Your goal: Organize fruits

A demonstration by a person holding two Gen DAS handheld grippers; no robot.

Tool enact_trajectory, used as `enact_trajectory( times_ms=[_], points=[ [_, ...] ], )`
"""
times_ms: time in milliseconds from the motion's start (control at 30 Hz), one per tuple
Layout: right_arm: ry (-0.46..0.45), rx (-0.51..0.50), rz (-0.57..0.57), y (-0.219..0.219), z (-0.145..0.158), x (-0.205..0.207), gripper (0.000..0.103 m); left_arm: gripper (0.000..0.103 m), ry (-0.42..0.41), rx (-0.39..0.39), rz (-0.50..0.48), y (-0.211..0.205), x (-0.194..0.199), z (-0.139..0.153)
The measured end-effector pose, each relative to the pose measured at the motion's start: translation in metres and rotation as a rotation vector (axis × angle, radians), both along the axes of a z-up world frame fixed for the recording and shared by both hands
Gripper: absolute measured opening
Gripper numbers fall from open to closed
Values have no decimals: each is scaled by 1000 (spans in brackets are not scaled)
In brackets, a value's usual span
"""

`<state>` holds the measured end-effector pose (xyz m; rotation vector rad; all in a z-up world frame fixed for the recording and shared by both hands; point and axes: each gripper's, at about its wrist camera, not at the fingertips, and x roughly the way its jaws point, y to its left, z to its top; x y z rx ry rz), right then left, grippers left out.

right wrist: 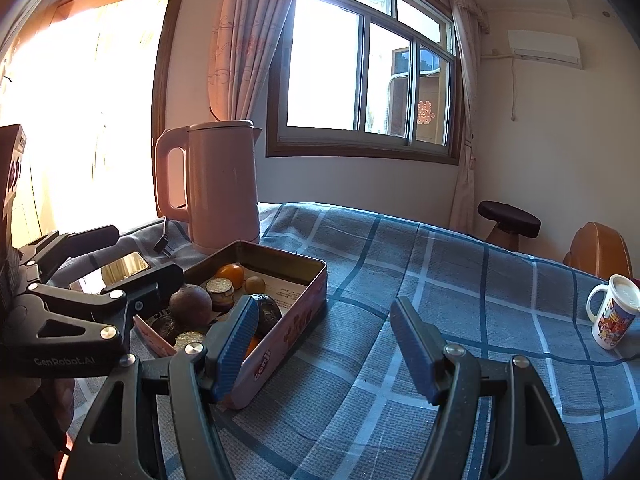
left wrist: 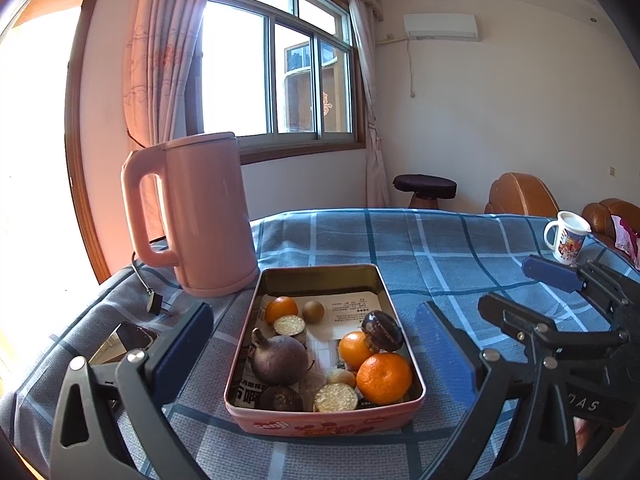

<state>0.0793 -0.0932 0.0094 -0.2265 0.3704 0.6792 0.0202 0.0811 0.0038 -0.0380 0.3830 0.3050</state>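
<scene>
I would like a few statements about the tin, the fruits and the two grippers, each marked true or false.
1. The tin holds three oranges. True: one at the far left, two at the right.
2. The left gripper is shut on an orange. False: it is open and holds nothing.
3. The pink kettle stands inside the tin. False: it stands on the cloth behind the tin.
4. The right gripper is open and empty. True.
5. The mug lies on its side. False: it stands upright.
</scene>
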Motion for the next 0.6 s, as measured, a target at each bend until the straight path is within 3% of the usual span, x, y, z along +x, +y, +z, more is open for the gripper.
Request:
enact_trajectory(
  times_ms=[600],
  points=[
    [-18, -3, -54, -22, 1, 5, 70, 103, 7, -9, -3, -9, 4, 1]
  ],
)
